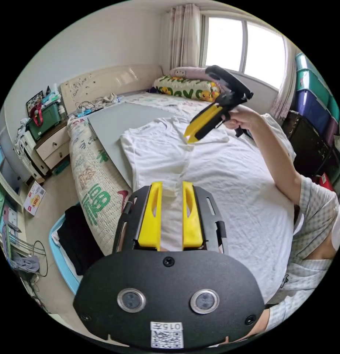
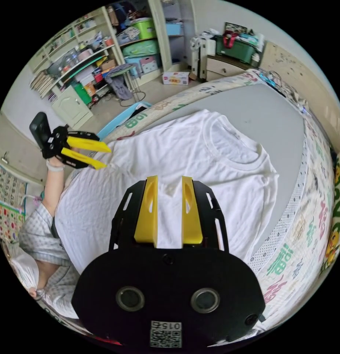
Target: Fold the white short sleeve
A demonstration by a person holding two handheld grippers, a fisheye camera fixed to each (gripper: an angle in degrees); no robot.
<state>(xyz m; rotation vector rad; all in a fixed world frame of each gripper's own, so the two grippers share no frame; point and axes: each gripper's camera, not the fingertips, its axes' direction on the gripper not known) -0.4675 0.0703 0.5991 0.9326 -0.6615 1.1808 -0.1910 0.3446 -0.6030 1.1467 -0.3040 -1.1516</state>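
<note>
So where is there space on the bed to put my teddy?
The bare grey mat between the white shirt's collar and the headboard looks free. The pillows by the window and the nightstand are crowded, and the shirt covers the middle.

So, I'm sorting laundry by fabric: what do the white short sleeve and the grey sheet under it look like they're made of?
The white short sleeve looks like a soft cotton-type knit: matte, with fine wrinkles and a ribbed neckline, though the fibre can't be confirmed. The grey sheet looks smoother and stiffer, lying flat with hardly a crease; it could be a mat or a board rather than cloth.
</note>
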